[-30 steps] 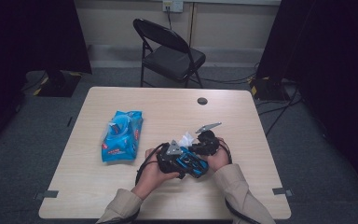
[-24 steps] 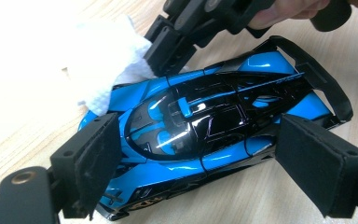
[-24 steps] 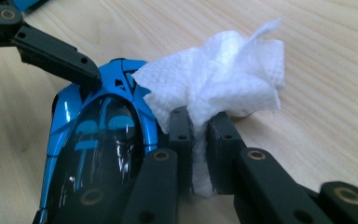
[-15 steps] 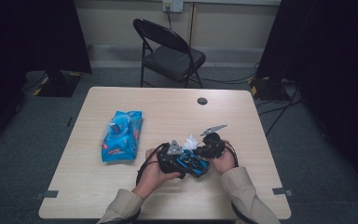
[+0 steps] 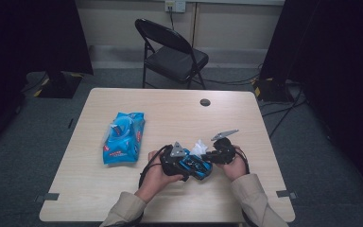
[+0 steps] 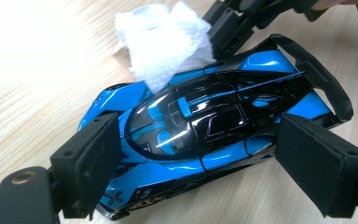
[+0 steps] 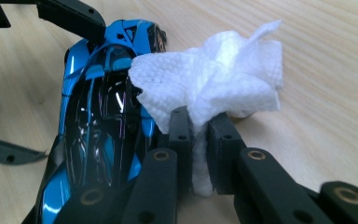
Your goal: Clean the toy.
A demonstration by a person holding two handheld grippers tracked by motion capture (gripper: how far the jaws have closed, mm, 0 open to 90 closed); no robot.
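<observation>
— Right gripper (image 7: 196, 122): jaws pinched tight on a crumpled white wipe (image 7: 214, 81), pressed against the side of the blue and black toy race car (image 7: 100, 121). Probably for cleaning the bodywork.

— Left gripper (image 6: 193, 163): jaws spread wide around that car, 1 pad at the nose, 1 by the rear wing, seemingly bracing it on the wooden table (image 5: 170, 113); contact hard to judge.

— Any writing?

— Small gold marks low on the car's flank, unreadable. Printing on the blue wipes pack (image 5: 123, 137), well apart to the left, too small to read.
</observation>
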